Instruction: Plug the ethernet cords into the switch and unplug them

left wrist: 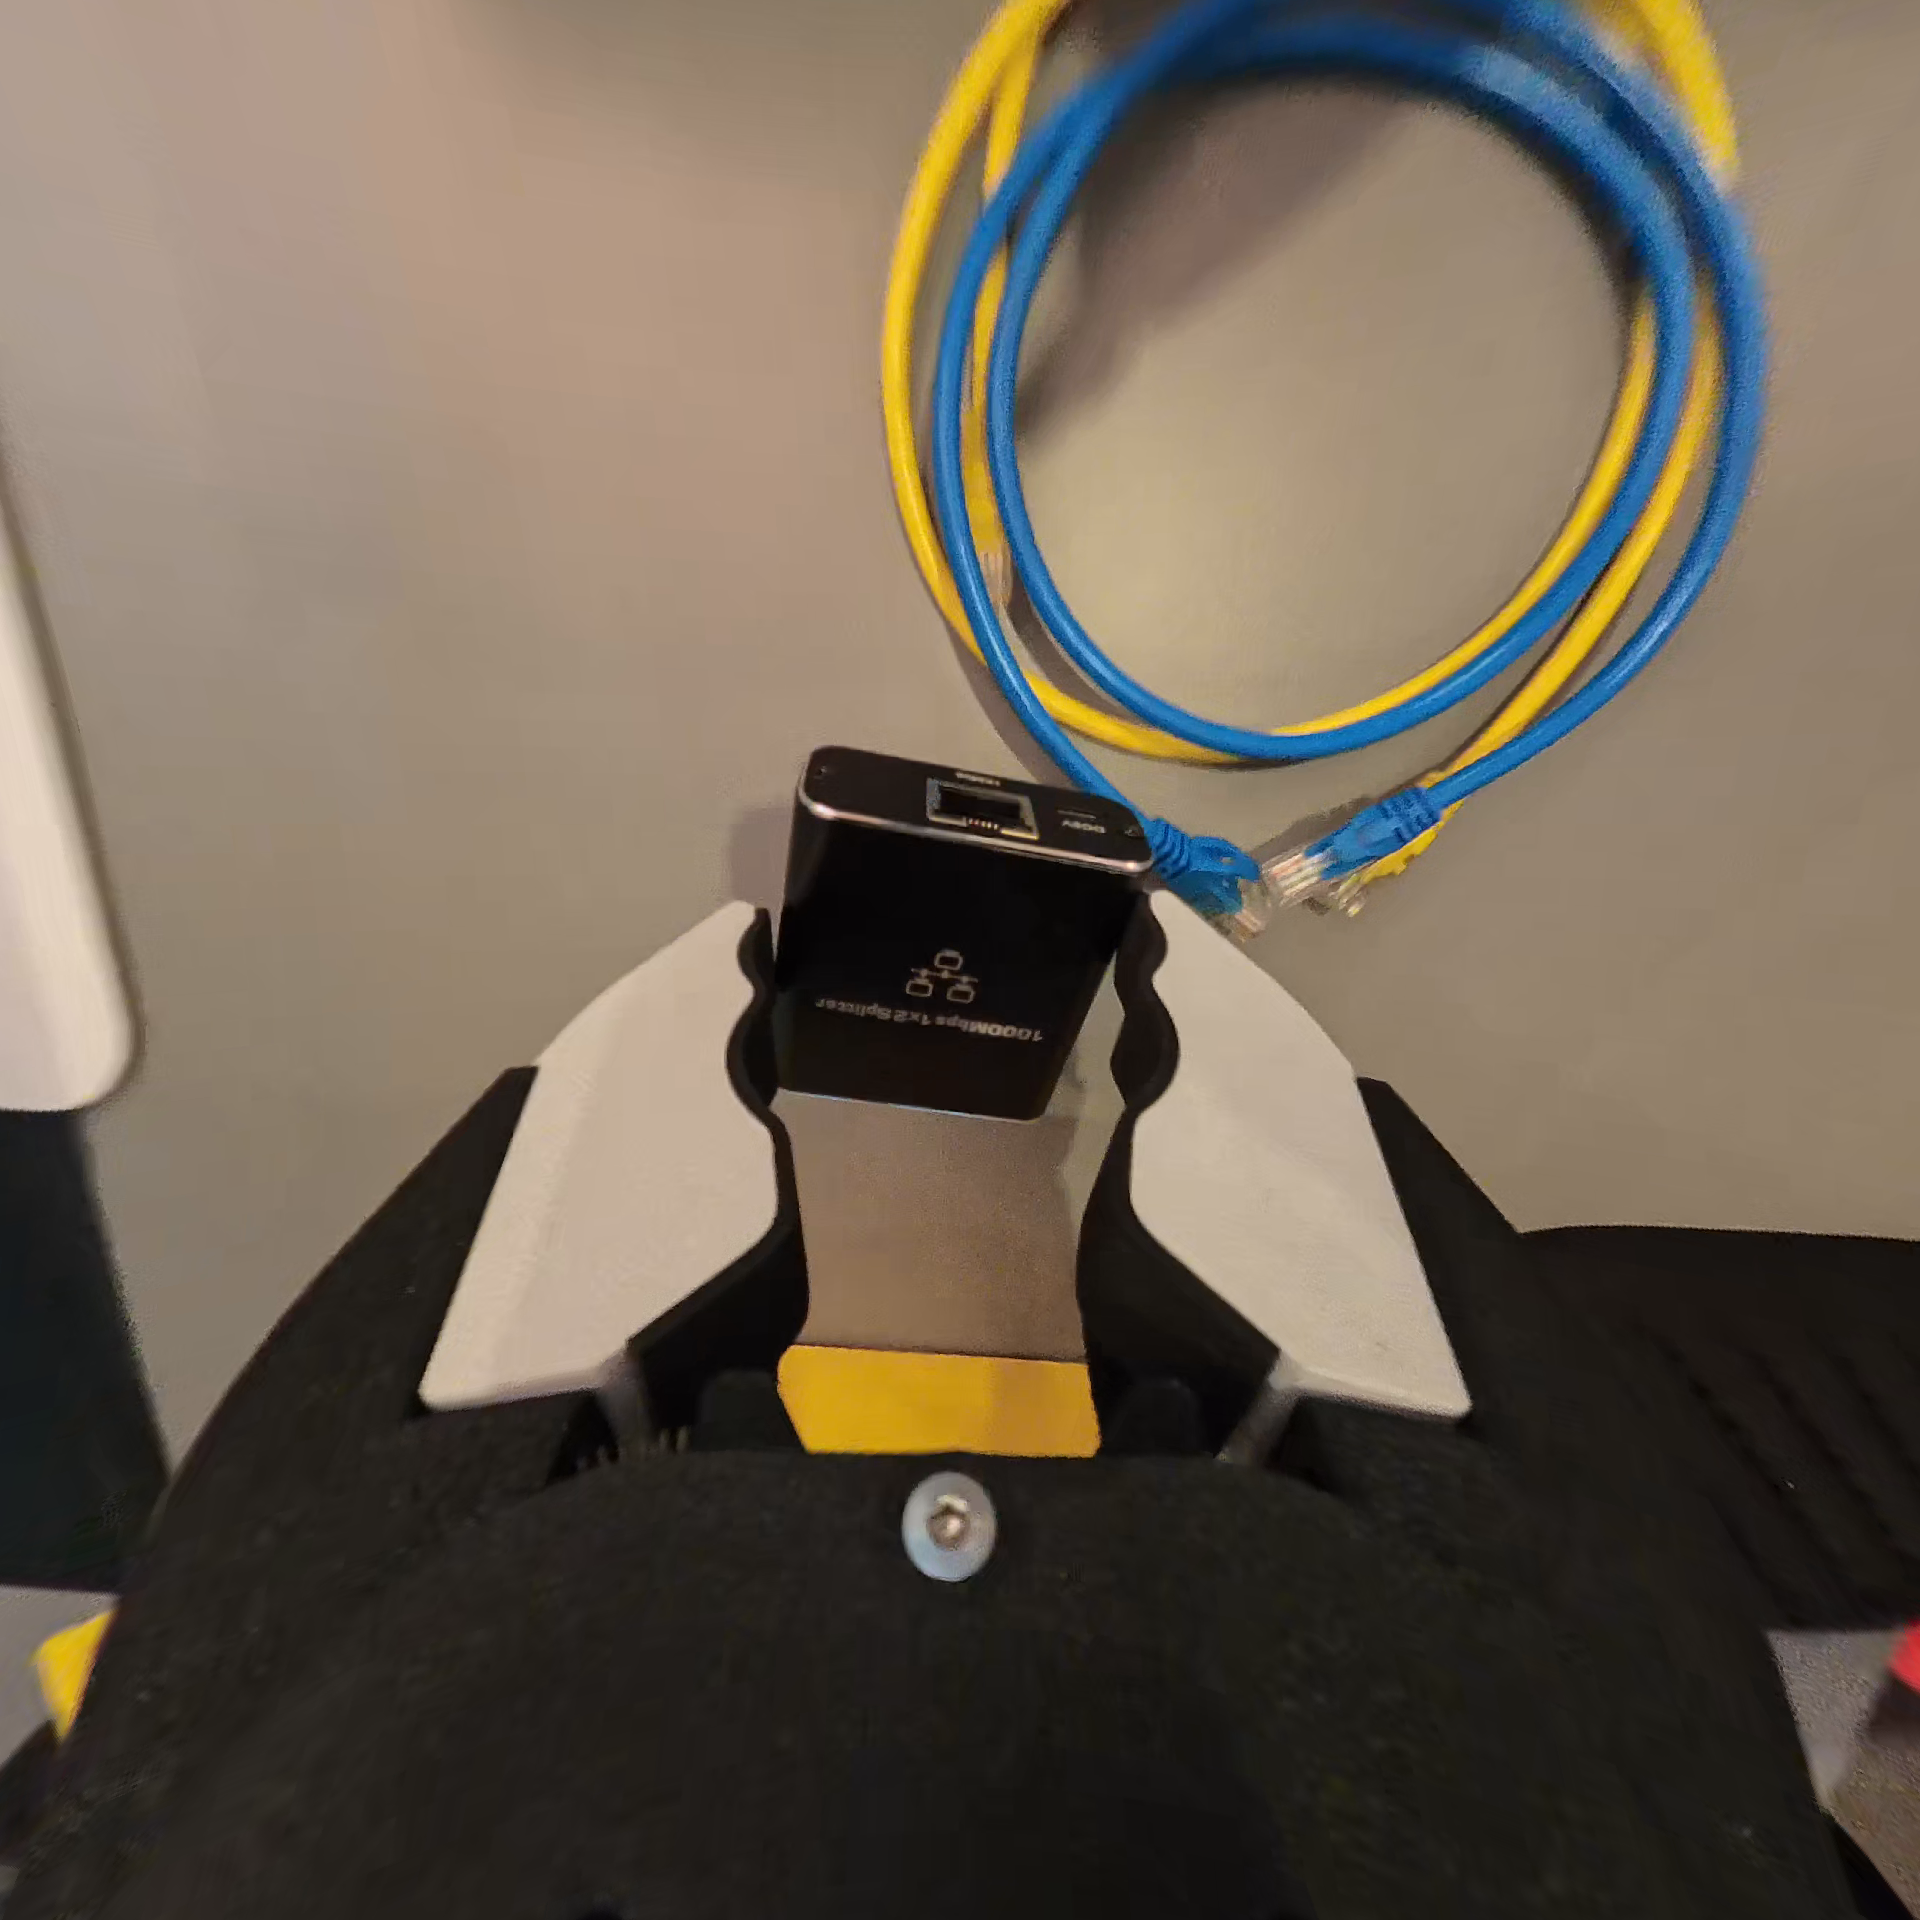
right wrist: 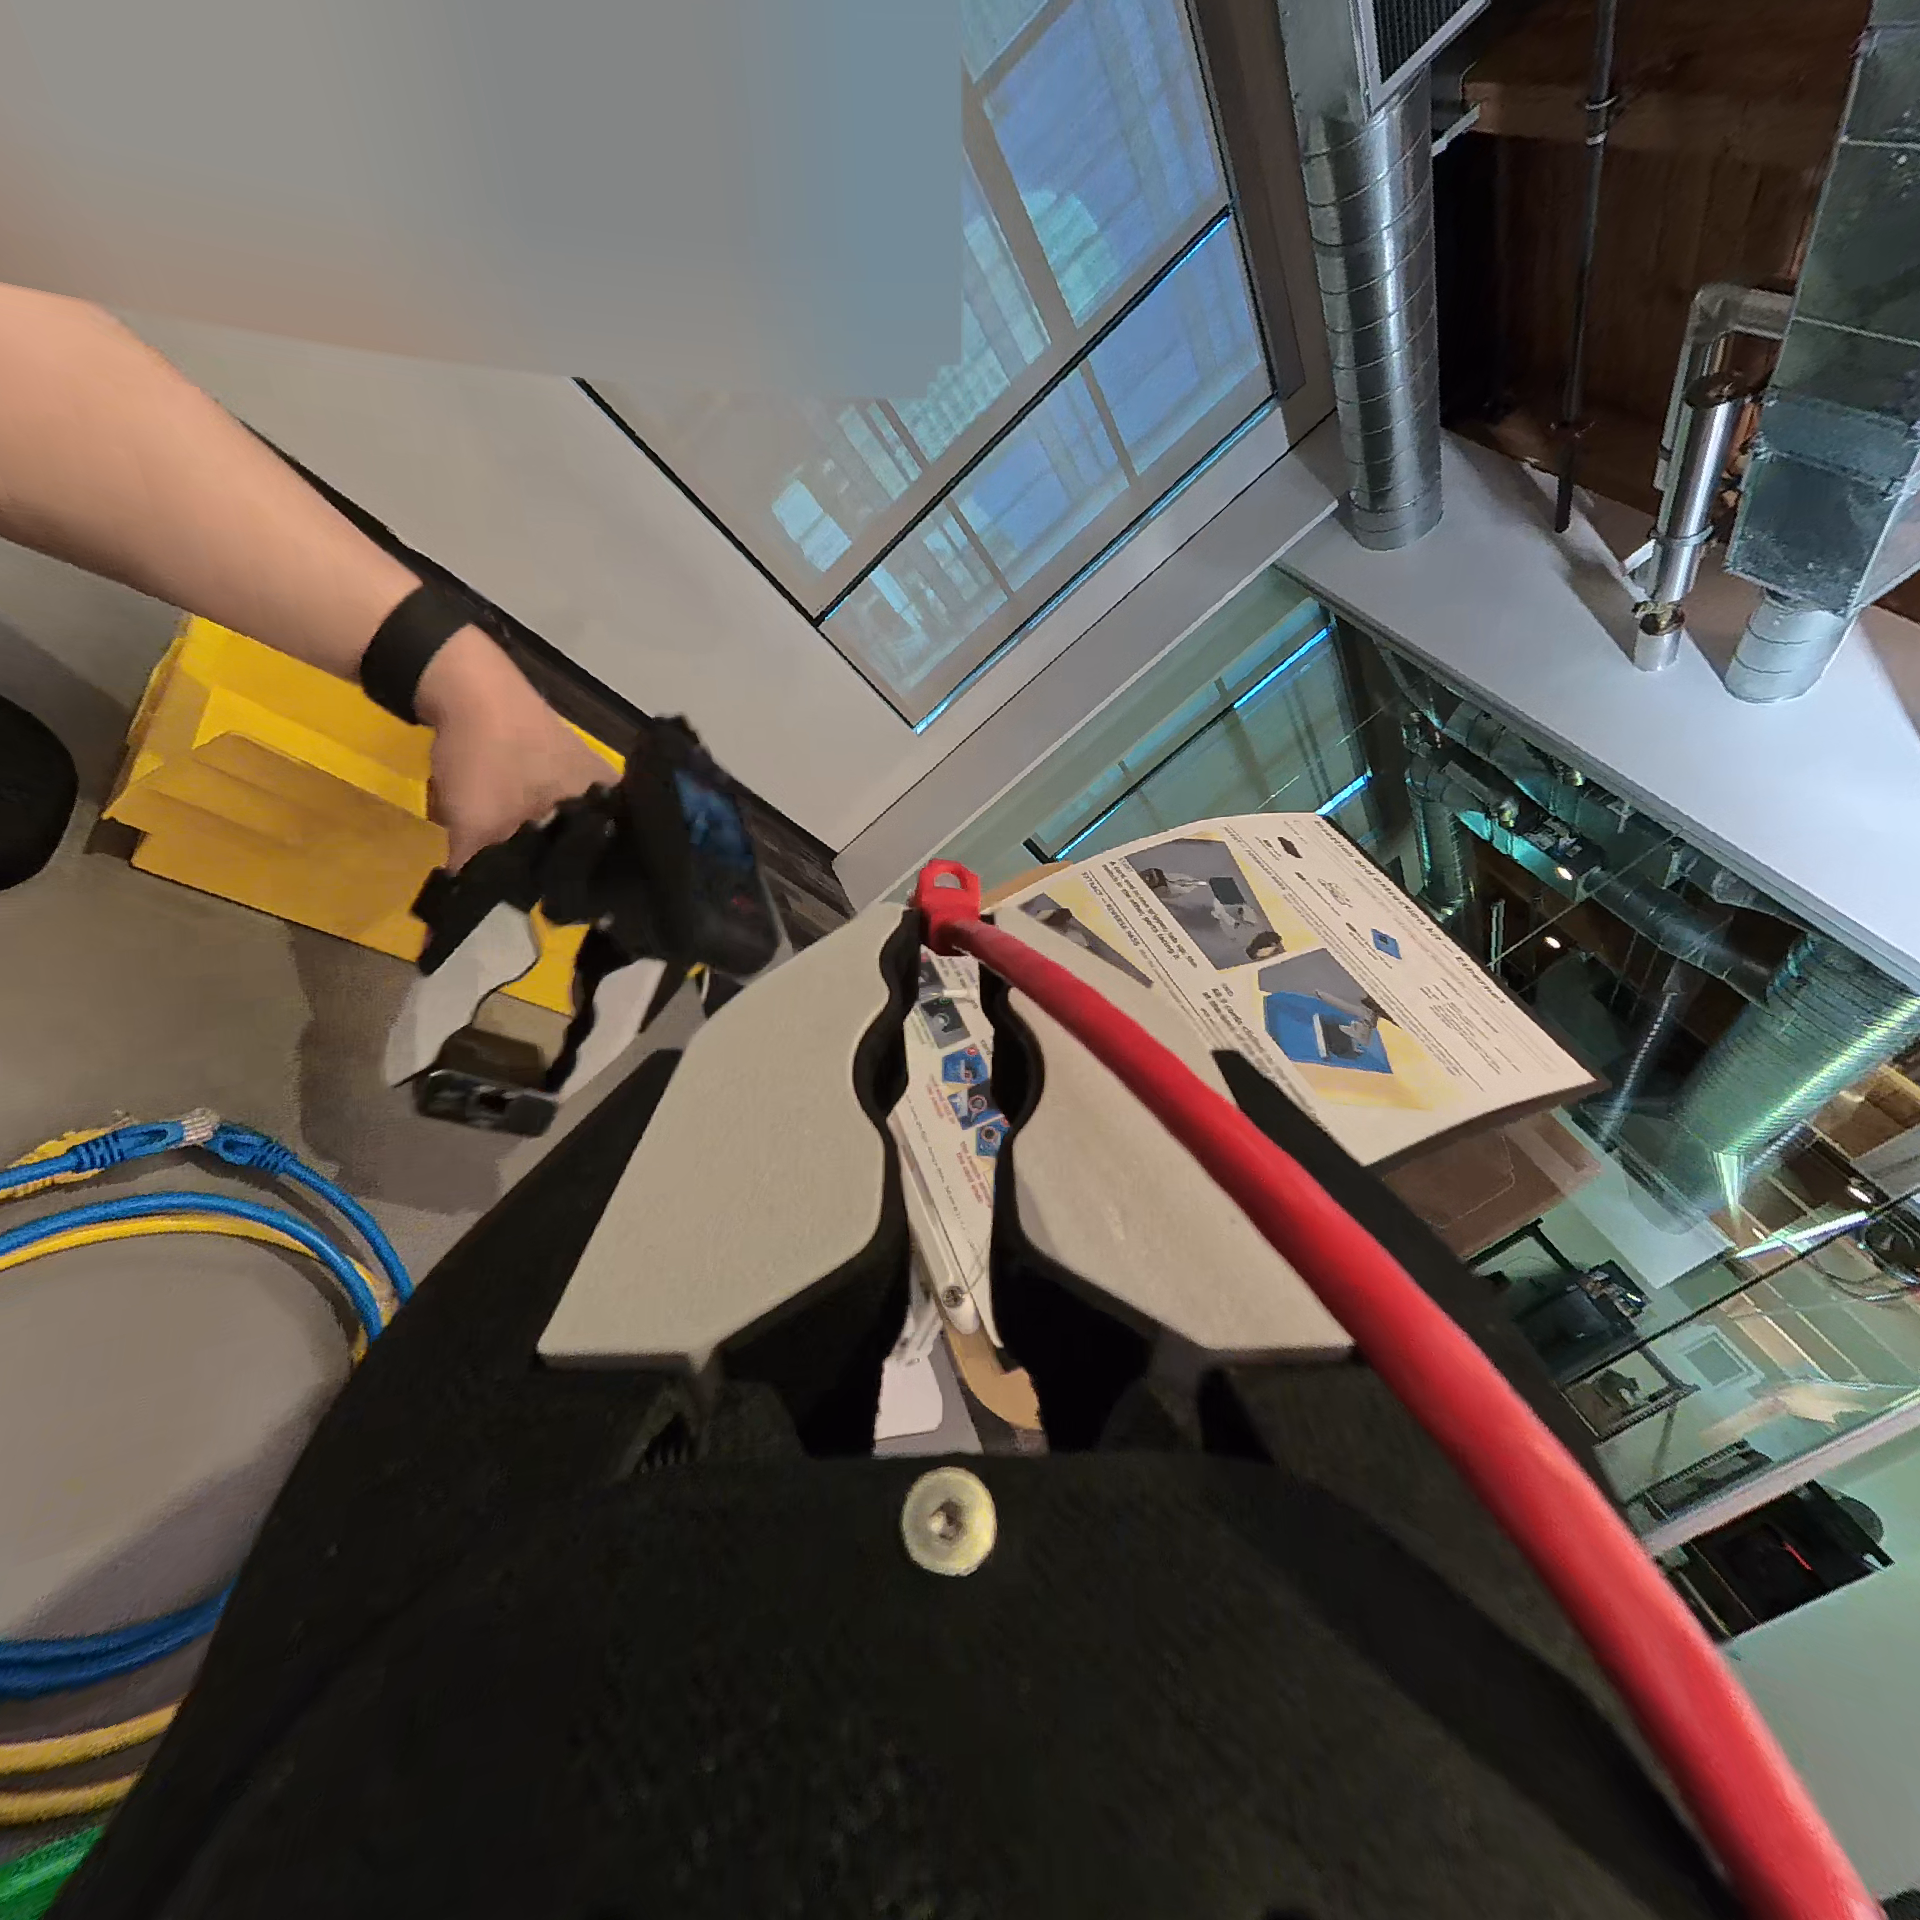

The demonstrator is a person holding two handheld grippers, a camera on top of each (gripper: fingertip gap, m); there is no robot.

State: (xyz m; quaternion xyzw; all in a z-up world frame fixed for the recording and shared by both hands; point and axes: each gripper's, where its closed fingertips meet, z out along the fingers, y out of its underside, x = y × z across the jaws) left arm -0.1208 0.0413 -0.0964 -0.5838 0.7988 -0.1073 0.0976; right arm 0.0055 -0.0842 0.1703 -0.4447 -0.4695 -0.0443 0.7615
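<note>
The black switch lies on the grey table with one empty port facing away from me. My left gripper is shut on the switch, with a pad against each long side. In the right wrist view the same gripper reaches down over the switch, held by a person's hand. My right gripper is raised off the table and shut on the plug end of a red ethernet cord. The cord's red boot sticks out past the fingertips, and the cord trails back over the right finger.
Coiled blue and yellow ethernet cords lie just right of the switch, with their plugs beside its far corner. They also show in the right wrist view. A yellow bin and a printed instruction sheet stand behind. The left gripper's tips are roughly 30 centimeters from the right gripper's.
</note>
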